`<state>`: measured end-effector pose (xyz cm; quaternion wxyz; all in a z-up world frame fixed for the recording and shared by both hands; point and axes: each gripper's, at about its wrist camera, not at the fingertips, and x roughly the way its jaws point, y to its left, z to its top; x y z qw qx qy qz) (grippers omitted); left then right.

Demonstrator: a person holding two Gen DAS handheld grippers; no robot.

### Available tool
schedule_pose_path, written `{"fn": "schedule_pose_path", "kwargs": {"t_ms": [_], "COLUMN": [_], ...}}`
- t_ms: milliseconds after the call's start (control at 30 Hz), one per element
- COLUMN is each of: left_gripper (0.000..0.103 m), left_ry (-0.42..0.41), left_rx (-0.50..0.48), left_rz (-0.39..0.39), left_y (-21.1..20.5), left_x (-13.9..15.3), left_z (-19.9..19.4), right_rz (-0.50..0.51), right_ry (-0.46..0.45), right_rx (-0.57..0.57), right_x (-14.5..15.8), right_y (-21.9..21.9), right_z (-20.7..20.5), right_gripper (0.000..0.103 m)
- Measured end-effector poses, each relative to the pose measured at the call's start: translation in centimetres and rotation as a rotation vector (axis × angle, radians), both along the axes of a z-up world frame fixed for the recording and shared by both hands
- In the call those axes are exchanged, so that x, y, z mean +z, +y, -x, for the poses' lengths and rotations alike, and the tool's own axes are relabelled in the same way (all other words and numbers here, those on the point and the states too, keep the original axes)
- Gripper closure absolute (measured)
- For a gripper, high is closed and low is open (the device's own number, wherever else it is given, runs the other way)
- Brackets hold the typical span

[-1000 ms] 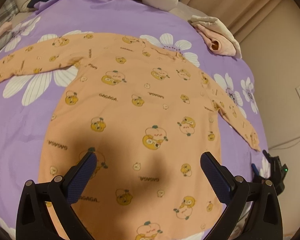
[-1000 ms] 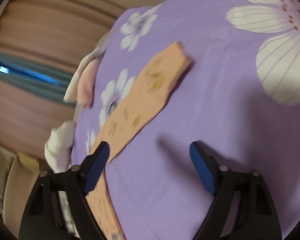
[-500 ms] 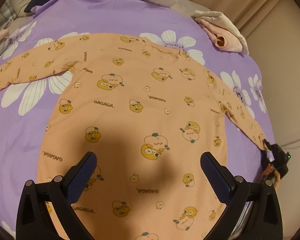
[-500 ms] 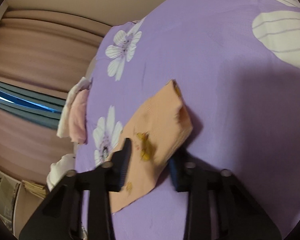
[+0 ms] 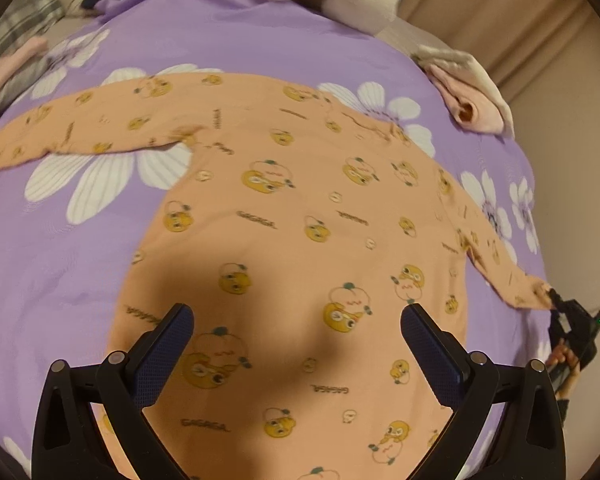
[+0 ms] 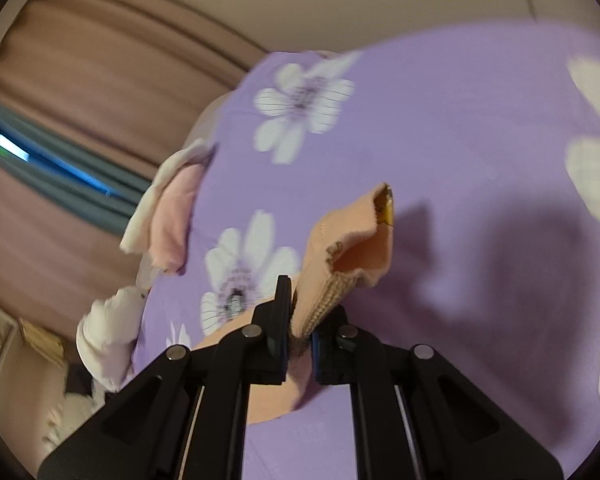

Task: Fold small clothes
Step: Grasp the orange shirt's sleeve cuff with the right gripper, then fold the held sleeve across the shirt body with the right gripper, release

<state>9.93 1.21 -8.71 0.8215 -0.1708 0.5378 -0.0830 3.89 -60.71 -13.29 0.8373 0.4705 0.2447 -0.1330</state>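
**Right gripper clamps the sleeve cuff; left gripper gapes over the shirt**

The right gripper has just been closing and now pinches the ribbed sleeve cuff of the orange shirt, lifted off the purple bedsheet. The left gripper stands wide open above the shirt's lower body, gripping nothing. The shirt lies spread flat, sleeves toward 9 and 4 o'clock. Its hem is cut off at 6 o'clock. A pink garment, perhaps folded, lies at 2 o'clock, blurred.

Black tool frames – blue textured pads, silver screws.
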Motion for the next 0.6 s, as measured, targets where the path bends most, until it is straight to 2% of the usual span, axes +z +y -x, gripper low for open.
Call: {"fn": "schedule_pose_path", "kwargs": {"t_ms": [233, 500, 600], "left_gripper": [0.001, 0.001, 0.001], "left_ry": [0.006, -0.01, -0.008], "left_rx": [0.07, 0.122, 0.144], "left_rz": [0.005, 0.039, 0.052], "left_y": [3.5, 7.5, 9.1], "left_x": [0.0, 0.2, 0.0], "left_z": [0.4, 1.0, 1.3], "right_rz": [0.143, 0.337, 0.404], "right_ry": [-0.015, -0.036, -0.043], "right_rx": [0.13, 0.335, 0.4], "right_x": [6.2, 13.6, 15.2], "right_y": [5.3, 16.7, 21.0], "right_z": [-4.5, -11.7, -13.7], "right_gripper": [0.095, 0.095, 0.095]}}
